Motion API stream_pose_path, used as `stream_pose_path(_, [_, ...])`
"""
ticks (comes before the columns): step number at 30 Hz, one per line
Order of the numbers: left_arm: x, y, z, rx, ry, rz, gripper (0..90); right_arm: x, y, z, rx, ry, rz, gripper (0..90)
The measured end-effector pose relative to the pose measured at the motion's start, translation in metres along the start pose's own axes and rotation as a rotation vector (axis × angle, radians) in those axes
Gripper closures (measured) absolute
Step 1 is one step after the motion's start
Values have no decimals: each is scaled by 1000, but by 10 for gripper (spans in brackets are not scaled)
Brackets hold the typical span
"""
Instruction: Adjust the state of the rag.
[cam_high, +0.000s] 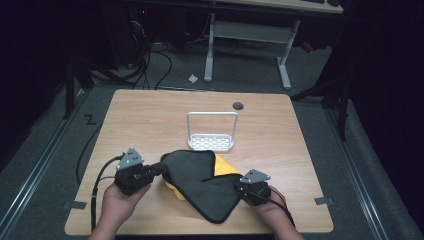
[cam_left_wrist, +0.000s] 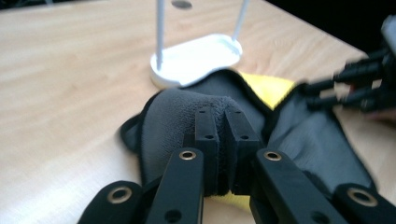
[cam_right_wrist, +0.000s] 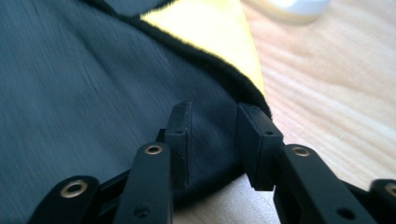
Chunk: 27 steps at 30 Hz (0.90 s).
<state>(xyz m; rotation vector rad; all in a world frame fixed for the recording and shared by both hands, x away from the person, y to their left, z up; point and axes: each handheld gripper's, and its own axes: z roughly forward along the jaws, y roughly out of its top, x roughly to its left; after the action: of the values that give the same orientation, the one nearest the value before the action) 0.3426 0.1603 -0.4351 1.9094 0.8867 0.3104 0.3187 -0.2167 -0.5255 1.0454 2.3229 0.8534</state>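
Note:
A dark grey cloth (cam_high: 200, 185) lies spread over a yellow cloth (cam_high: 226, 166) at the front middle of the wooden table (cam_high: 150, 120). My left gripper (cam_high: 162, 169) sits at the grey cloth's left corner. In the left gripper view the jaws (cam_left_wrist: 221, 116) are pinched on a raised fold of the grey cloth (cam_left_wrist: 173, 121), with yellow (cam_left_wrist: 268, 88) showing behind. My right gripper (cam_high: 239, 187) is at the cloth's right edge. In the right gripper view its jaws (cam_right_wrist: 217, 121) stand apart over the grey cloth's (cam_right_wrist: 70, 84) hemmed edge, beside the yellow cloth (cam_right_wrist: 205, 28).
A white wire rack (cam_high: 211, 142) with a tall loop handle stands just behind the cloths, its base touching them. A round hole (cam_high: 238, 105) is near the table's far edge. Tape marks (cam_high: 323, 200) sit at the front corners. A desk frame (cam_high: 250, 30) stands on the floor beyond.

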Motion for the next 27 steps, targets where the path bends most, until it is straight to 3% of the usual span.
stream_pose_path(2, [6, 10, 3, -20, -16, -24, 848, -1, 0, 1, 1, 5, 9, 701])
stream_pose_path(4, [14, 16, 15, -11, -24, -49, 844, -2, 1, 1, 13, -8, -1, 777])
stream_pose_path(7, [19, 14, 30, 14, -9, -70, 812, -11, 0, 0, 39, -77, -7, 798])
stream_pose_path(11, [28, 2, 44, 7, -2, -131, 703, -34, -11, -6, 45, -136, 65, 773])
stream_pose_path(13, [29, -4, 43, -8, 11, -146, 621, -41, -13, -14, 13, -150, 104, 730])
stream_pose_path(17, [28, -22, 23, -90, 51, -183, 577, -37, -8, -25, -44, -151, 108, 692])
stream_pose_path(19, [26, -34, 10, -116, 92, -198, 564, -31, -4, -29, -77, -137, 98, 679])
stream_pose_path(21, [24, -48, 1, -132, 102, -222, 558, -23, 0, -30, -98, -109, 82, 672])
stream_pose_path(24, [18, -65, 5, -59, 76, -240, 594, -9, 6, -29, -105, -90, 38, 663])
stream_pose_path(27, [11, -71, 22, 4, 56, -216, 592, -1, 13, -19, -91, -84, 5, 628])
